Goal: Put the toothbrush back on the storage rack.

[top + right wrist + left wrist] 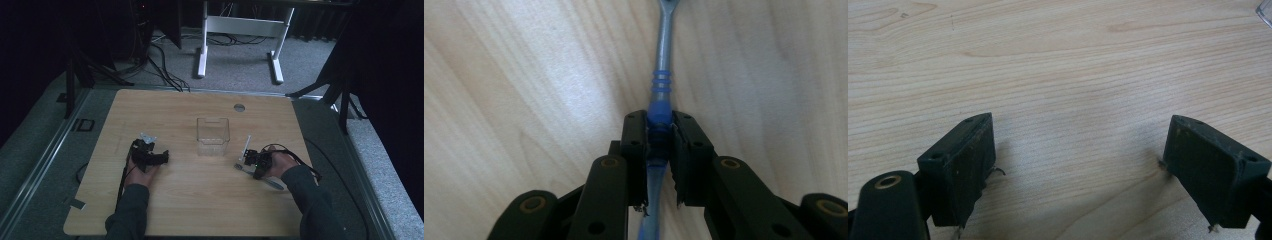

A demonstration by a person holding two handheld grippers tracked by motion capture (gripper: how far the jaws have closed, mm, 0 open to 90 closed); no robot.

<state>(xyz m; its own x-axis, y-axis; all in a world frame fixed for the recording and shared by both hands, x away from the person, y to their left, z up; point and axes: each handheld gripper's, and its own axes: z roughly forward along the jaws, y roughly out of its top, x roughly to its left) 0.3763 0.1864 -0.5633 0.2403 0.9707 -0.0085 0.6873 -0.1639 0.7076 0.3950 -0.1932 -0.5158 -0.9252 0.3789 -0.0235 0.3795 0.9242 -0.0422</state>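
Clamping the toothbrush [659, 107] flat on the table [190, 195], the right tongs [659, 131] grip; left tongs [1078, 165] gape empty.

toothbrush [662, 82] | blue-grey, ribbed grip | flat on table [200, 200]

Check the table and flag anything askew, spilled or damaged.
Nothing stands out. The clear box stands upright and unspilled mid-table. The right tongs are shut on the blue toothbrush, which lies flat on the wood and looks whole. The left tongs rest open with bare wood between them.
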